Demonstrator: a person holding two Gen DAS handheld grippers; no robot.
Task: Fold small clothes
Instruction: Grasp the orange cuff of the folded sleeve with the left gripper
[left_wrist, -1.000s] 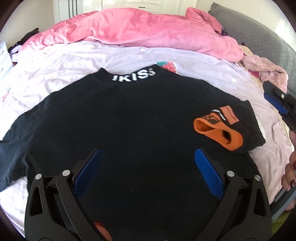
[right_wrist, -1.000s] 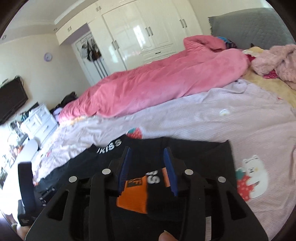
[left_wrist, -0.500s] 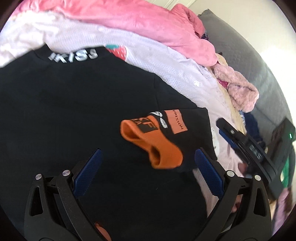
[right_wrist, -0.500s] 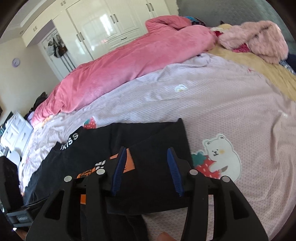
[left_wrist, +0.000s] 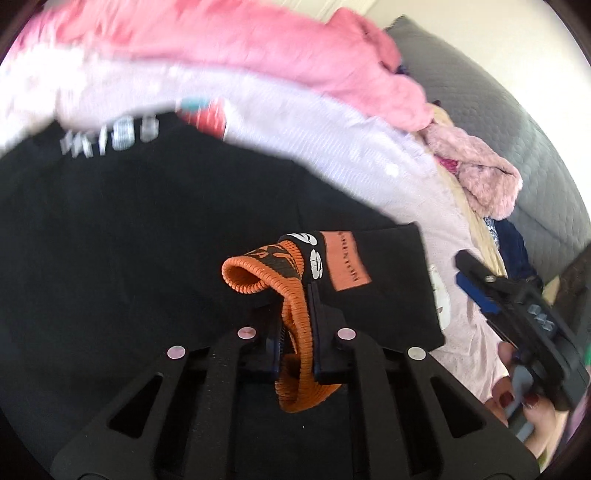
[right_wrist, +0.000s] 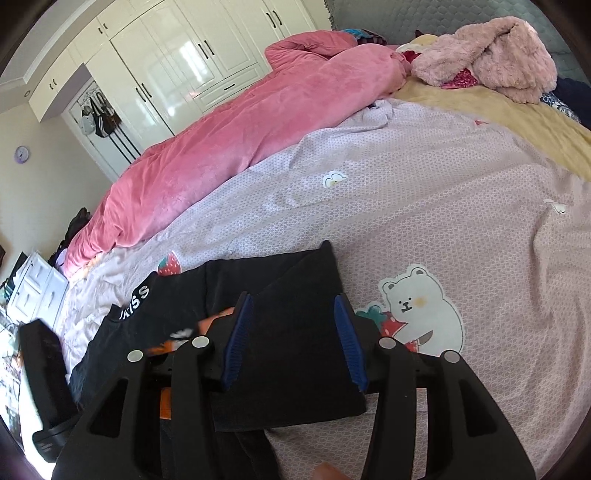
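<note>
- Orange ribbed cuff (left_wrist: 295, 321) is pinched tight in the left gripper (left_wrist: 295, 332), over the black shirt (left_wrist: 129, 229).
- Right gripper (right_wrist: 291, 343) straddles the black sleeve (right_wrist: 291, 295), jaws apart, gripping nothing.

black shirt (left_wrist: 129, 229) | orange-black sock (left_wrist: 291, 280) | pink quilt (right_wrist: 229, 136) | lilac sheet (right_wrist: 424, 206), bear print
</note>
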